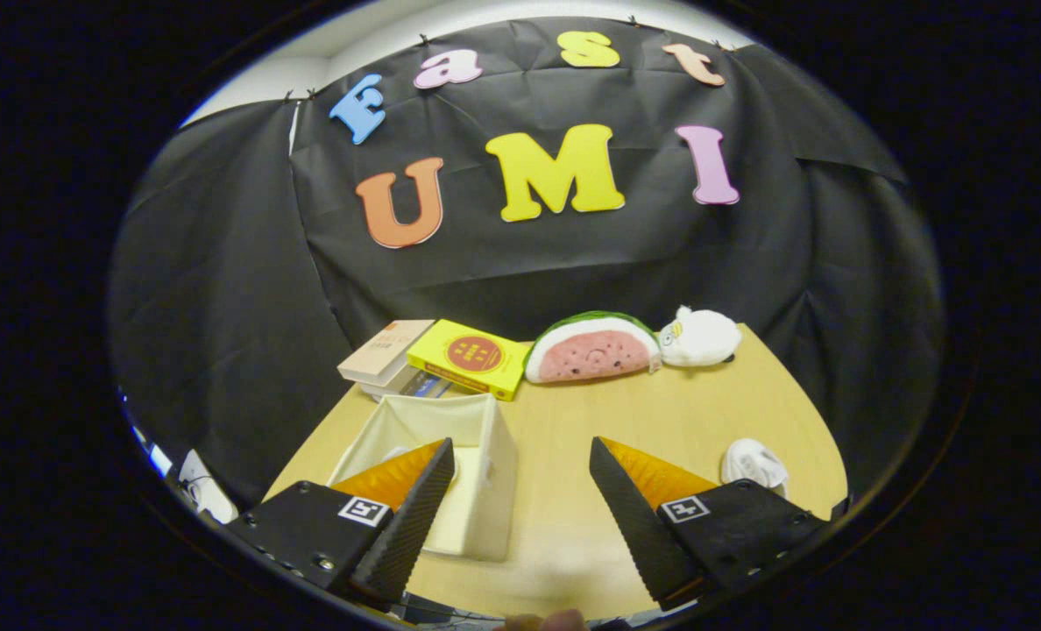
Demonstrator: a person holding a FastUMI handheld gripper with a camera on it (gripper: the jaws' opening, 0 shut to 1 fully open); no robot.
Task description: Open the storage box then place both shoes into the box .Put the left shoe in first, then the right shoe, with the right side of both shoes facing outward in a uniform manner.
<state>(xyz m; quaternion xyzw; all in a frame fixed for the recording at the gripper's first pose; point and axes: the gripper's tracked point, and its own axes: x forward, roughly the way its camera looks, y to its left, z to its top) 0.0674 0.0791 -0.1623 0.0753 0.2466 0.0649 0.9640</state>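
A cream fabric storage box [485, 456] stands open on the wooden table, partly behind my left finger. Something pale lies inside it, mostly hidden by that finger, and I cannot tell what it is. A white shoe [753, 464] rests on the table just beyond my right finger, toward the table's right edge. My gripper [520, 456] hovers open above the table's near part, with nothing between its fingers. The box's right wall sits just left of the gap between the fingers.
At the back of the table [591, 412] lie a stack of books [389, 355], a yellow book [468, 355], a watermelon-slice plush [592, 349] and a white plush [700, 337]. The table's right edge curves close to the shoe.
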